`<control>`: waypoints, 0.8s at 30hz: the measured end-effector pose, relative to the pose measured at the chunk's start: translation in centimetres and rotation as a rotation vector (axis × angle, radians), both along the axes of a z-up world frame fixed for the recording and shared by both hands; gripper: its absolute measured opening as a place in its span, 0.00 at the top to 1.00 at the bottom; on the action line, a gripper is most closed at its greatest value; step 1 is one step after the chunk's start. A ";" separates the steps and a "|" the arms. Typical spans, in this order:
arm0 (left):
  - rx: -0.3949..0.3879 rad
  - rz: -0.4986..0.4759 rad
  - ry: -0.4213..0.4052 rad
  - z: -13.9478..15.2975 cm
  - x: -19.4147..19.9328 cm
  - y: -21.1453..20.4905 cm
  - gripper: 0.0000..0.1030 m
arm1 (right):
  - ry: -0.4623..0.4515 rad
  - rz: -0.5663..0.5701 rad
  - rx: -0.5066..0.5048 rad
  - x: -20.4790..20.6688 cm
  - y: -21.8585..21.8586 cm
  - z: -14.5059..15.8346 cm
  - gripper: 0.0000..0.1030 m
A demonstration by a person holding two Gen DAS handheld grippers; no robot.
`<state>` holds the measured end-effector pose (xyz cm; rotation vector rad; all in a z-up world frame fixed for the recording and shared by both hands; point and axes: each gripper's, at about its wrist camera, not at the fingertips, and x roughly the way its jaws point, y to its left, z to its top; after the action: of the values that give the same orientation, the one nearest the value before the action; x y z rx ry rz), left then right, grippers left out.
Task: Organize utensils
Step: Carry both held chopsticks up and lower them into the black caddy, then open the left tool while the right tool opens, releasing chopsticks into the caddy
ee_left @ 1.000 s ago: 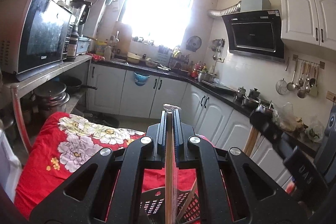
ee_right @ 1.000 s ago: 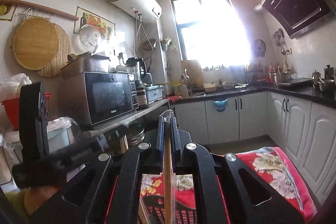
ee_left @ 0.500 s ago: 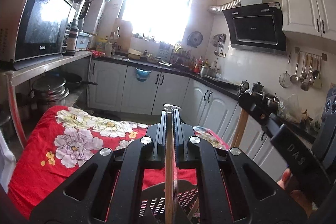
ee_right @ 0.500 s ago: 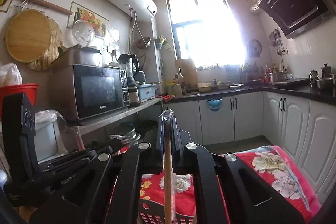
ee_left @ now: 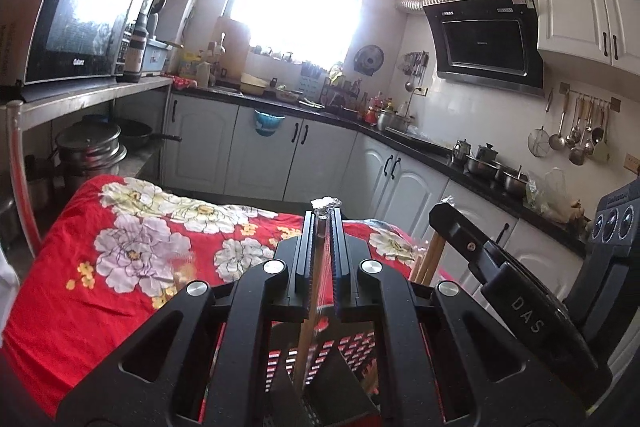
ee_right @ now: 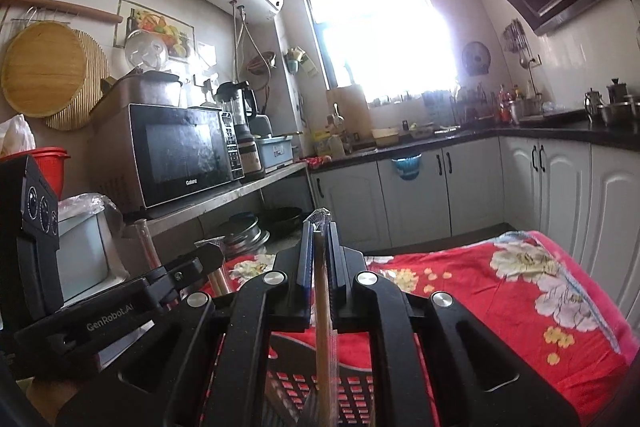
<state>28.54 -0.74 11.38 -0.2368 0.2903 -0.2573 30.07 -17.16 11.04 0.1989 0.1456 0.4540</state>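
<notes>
My left gripper (ee_left: 323,223) is shut on a wrapped pair of wooden chopsticks (ee_left: 308,323) that stands upright between the jaws, with clear wrapper sticking out at the tips. My right gripper (ee_right: 318,227) is shut on another wrapped pair of chopsticks (ee_right: 322,327). Both are held over a black perforated utensil basket (ee_left: 352,351), also seen in the right wrist view (ee_right: 292,383), on a red floral cloth (ee_left: 120,267). The right gripper shows at the right of the left wrist view (ee_left: 444,211); the left gripper shows at the left of the right wrist view (ee_right: 210,247).
A steel shelf (ee_left: 92,99) with a microwave (ee_right: 180,155) and pots (ee_left: 90,147) stands to the left. White cabinets (ee_left: 280,155) under a dark counter run along the back and right. Ladles hang on the right wall (ee_left: 576,135).
Both grippers have tilted down and come lower over the basket, so more of the red cloth shows. They have moved closer together. Both stay shut on their chopsticks.
</notes>
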 end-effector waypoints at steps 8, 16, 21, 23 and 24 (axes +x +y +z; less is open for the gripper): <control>-0.023 -0.007 0.054 -0.6 -0.9 0.9 0.97 | 0.030 -0.012 0.005 -1.3 -1.1 -0.4 0.85; -0.055 -0.011 0.111 -1.5 -1.9 2.1 0.87 | 0.080 -0.040 0.017 -2.7 -2.6 -0.9 0.69; -0.065 -0.011 0.131 -1.9 -2.8 2.5 0.70 | 0.099 -0.048 -0.008 -3.8 -2.8 -1.1 0.59; -0.063 -0.012 0.137 -2.0 -3.1 2.6 0.66 | 0.104 -0.050 -0.017 -4.2 -2.8 -1.2 0.56; -0.063 -0.013 0.142 -2.1 -3.3 2.6 0.64 | 0.110 -0.054 -0.025 -4.5 -2.8 -1.2 0.55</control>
<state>25.26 1.89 9.25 -0.3163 0.4246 -0.2627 25.60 -19.95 9.80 0.2032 0.2525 0.3871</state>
